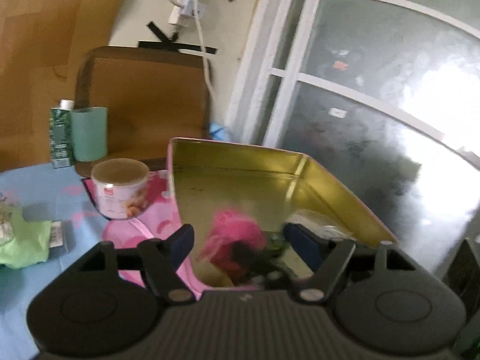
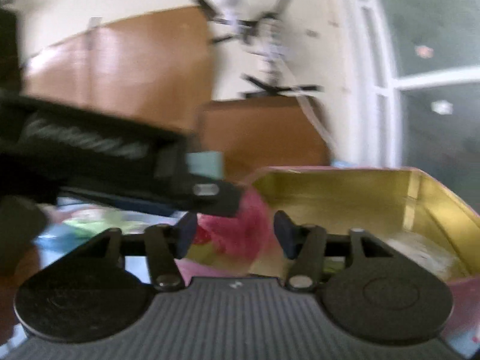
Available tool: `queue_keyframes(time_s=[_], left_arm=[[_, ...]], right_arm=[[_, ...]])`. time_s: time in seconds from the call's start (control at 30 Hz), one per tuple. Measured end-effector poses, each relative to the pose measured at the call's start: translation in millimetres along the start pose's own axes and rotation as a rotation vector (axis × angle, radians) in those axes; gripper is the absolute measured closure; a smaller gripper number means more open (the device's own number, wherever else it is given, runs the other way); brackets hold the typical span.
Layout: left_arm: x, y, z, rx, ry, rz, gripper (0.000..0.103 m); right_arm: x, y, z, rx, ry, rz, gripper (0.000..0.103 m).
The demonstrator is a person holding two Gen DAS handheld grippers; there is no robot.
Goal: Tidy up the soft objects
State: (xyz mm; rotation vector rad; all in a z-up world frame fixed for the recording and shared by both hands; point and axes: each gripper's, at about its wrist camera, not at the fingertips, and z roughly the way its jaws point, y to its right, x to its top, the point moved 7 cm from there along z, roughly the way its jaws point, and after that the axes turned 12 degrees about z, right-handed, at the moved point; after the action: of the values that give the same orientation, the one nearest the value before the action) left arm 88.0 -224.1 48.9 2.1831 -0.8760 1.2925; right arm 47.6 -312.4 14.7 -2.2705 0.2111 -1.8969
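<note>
Jaws of left gripper (image 1: 238,240) and right gripper (image 2: 235,234) stand spread, pinching nothing, above the pink fluffy toy (image 1: 237,231) inside the tin box (image 1: 255,162).

Home room – chair (image 1: 144,102), window (image 1: 375,90), tablecloth (image 1: 36,186)

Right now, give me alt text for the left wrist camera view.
An open left gripper hangs over a gold-lined tin holding a fluffy pink toy. To the left, a round can, green cloth and teal cup sit nearby.

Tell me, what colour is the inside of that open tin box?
Shiny gold inside the tin box, clearest in the left wrist view.
</note>
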Motion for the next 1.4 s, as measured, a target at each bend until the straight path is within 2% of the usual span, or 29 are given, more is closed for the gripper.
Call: queue_keyframes(time_s=[0.07, 0.23, 0.43, 0.73, 0.97, 1.17, 1.4], left_arm=[[-3, -3, -7, -0.002, 0.019, -0.021, 0.030], [-15, -32, -37, 0.081, 0.054, -0.063, 0.026], [-41, -83, -66, 0.170, 0.062, -0.171, 0.023], [-77, -142, -97, 0.273, 0.051, -0.228, 0.023], [-103, -174, -116, 0.362, 0.046, -0.251, 0.020], [-121, -187, -111, 0.359, 0.022, -0.286, 0.020], [-124, -189, -113, 0.339, 0.038, -0.308, 0.017]], right_arm=[[2, 14, 1, -0.004, 0.008, 0.049, 0.043], [-1, 26, -8, -0.004, 0.070, 0.061, 0.043], [-7, 4, -13, 0.058, 0.093, 0.036, 0.043], [-26, -46, -24, 0.133, 0.028, -0.047, 0.043], [-46, -78, -20, 0.196, -0.059, -0.102, 0.043], [-62, -86, -14, 0.203, -0.147, -0.098, 0.043], [-68, -78, -4, 0.190, -0.213, -0.068, 0.043]])
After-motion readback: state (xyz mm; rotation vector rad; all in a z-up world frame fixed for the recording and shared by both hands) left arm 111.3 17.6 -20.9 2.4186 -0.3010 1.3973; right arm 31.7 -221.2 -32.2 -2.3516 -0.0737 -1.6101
